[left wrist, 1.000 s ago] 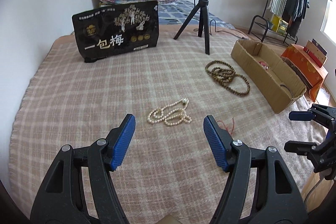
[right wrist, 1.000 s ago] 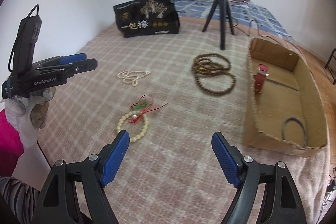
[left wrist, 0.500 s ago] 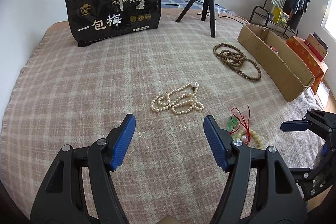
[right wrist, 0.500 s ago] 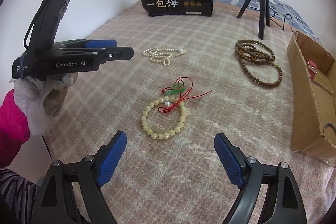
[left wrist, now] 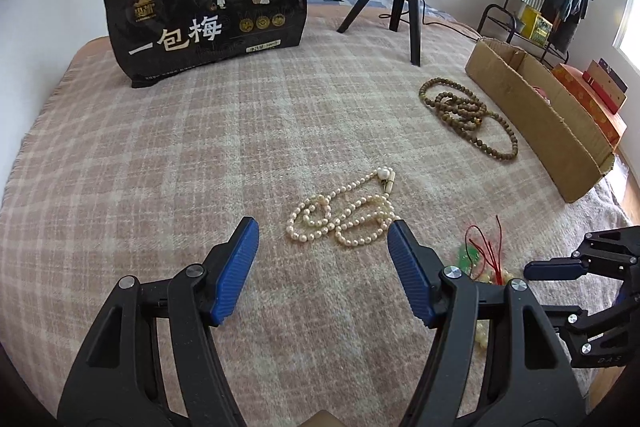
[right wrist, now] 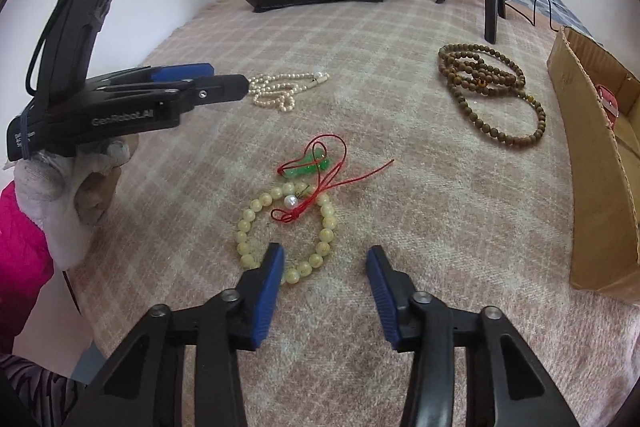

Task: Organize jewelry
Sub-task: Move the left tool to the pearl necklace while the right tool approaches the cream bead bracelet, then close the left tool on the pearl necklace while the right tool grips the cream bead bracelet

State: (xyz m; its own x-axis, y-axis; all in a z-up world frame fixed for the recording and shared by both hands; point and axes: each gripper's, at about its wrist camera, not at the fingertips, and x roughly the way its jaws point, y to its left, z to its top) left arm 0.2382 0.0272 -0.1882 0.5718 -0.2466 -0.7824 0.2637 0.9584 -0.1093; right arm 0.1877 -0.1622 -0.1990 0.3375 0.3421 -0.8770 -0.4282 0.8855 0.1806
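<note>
Over the plaid blanket — left tool wide above pearl necklace; right tool closing, nothing gripped.

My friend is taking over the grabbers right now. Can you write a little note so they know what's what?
Left gripper: open, empty, aimed at the pearl necklace on the blanket.
Right gripper: jaws closing, gripping nothing yet, over the near edge of the yellow bead bracelet with its red cord.
Brown bead strand: on the blanket beside the cardboard box.
Done: nothing lifted; a few items already lie in the box.
Left: these three pieces, presumably into the box.
</note>
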